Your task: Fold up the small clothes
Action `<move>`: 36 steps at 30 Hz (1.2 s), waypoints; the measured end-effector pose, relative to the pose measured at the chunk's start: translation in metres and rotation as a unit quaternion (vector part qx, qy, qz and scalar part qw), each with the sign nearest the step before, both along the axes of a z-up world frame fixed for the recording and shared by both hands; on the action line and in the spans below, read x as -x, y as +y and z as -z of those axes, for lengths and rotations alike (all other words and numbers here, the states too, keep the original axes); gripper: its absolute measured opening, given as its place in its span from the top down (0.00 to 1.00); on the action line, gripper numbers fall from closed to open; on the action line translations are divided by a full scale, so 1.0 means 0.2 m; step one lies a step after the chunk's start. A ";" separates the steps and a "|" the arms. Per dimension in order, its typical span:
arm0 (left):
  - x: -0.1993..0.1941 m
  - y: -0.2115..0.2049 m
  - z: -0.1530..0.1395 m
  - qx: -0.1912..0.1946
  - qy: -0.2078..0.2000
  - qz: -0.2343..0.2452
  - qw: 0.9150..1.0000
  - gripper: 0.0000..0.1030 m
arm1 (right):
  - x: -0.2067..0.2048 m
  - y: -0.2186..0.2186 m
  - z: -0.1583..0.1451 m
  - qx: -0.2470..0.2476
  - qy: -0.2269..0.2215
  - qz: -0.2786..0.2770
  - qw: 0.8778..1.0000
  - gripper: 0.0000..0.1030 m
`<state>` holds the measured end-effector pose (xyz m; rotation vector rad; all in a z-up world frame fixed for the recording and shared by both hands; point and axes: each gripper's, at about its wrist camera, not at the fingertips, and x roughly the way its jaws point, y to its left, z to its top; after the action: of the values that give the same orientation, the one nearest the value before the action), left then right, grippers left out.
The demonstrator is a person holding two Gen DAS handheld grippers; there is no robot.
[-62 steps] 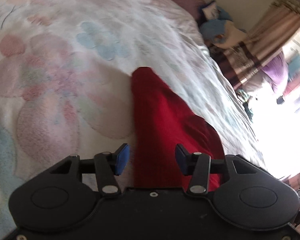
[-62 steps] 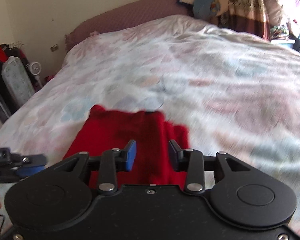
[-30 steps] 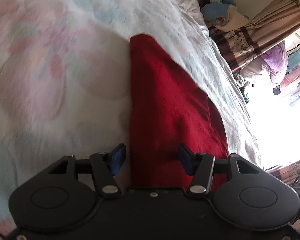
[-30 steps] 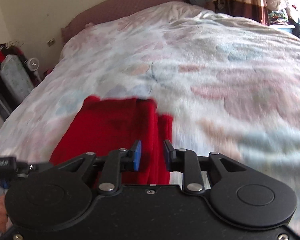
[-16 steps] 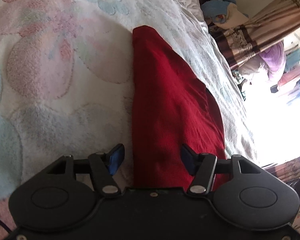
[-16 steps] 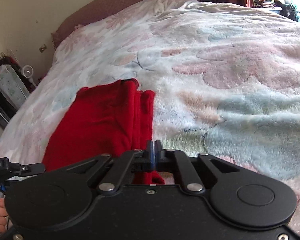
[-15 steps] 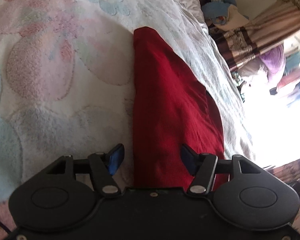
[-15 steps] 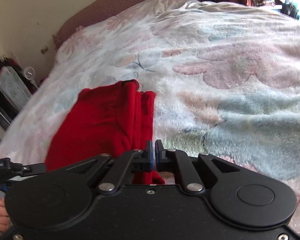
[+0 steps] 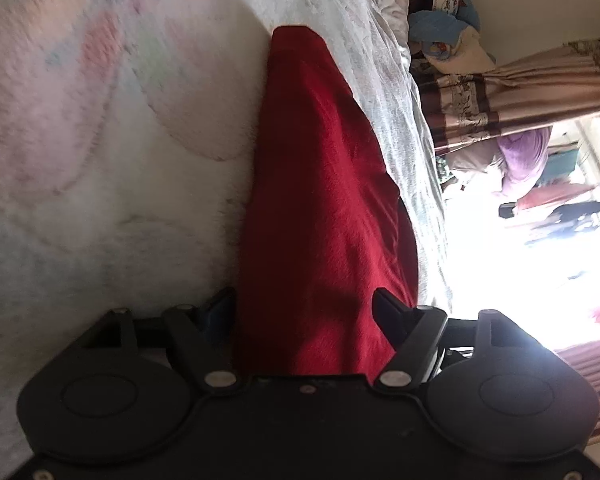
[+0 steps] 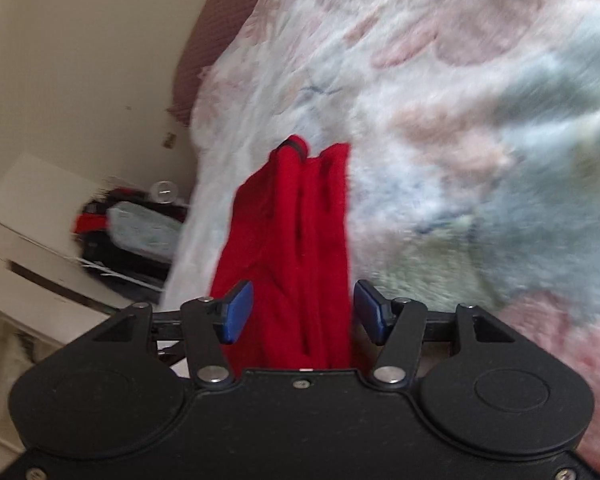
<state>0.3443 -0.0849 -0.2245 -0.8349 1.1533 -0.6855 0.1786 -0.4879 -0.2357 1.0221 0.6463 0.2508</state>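
Observation:
A red garment lies folded into a long strip on the floral blanket. In the left wrist view its near end runs between the fingers of my left gripper, whose jaws are opening; the pads stand apart from the cloth. In the right wrist view the same red garment shows several lengthwise folds and a dark collar at its far end. My right gripper straddles its near end with its jaws opening, and the blue pads do not press on the cloth.
The blanket covers the whole bed up to a mauve headboard. Beside the bed stand white furniture and a dark pile of things. Cushions and patterned curtains lie beyond the far edge.
My right gripper went from shut at the garment's edge to wide apart, rolling and dropping lower. The left jaws spread wider and came in closer over the cloth.

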 end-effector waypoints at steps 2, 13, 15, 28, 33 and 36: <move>-0.03 -0.03 0.02 0.008 0.010 0.005 1.000 0.28 | -0.06 0.01 0.03 -0.022 -0.001 -0.012 1.000 0.44; -0.03 -0.12 0.00 -0.033 -0.001 0.008 0.999 0.44 | -0.21 0.12 0.02 -0.025 -0.007 -0.042 0.999 0.45; -0.03 -0.10 0.00 -0.034 0.007 0.005 0.999 0.62 | -0.21 0.15 -0.01 0.002 0.003 -0.040 0.999 0.63; -0.02 0.10 -0.30 -0.011 -0.019 -0.011 1.000 0.77 | -0.30 0.38 -0.43 0.060 -0.010 -0.041 0.997 0.80; -0.09 0.38 -0.52 -0.013 -0.037 -0.046 0.998 0.77 | -0.46 0.59 -0.59 0.071 -0.022 -0.074 0.995 0.80; -0.13 0.62 -0.70 -0.015 -0.074 -0.076 0.994 0.77 | -0.59 0.77 -0.69 0.067 -0.046 -0.099 0.992 0.80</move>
<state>0.3699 0.0384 -0.0839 -0.8229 0.9546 -0.5922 0.2959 -0.3330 -0.0971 0.8136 0.6721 0.4216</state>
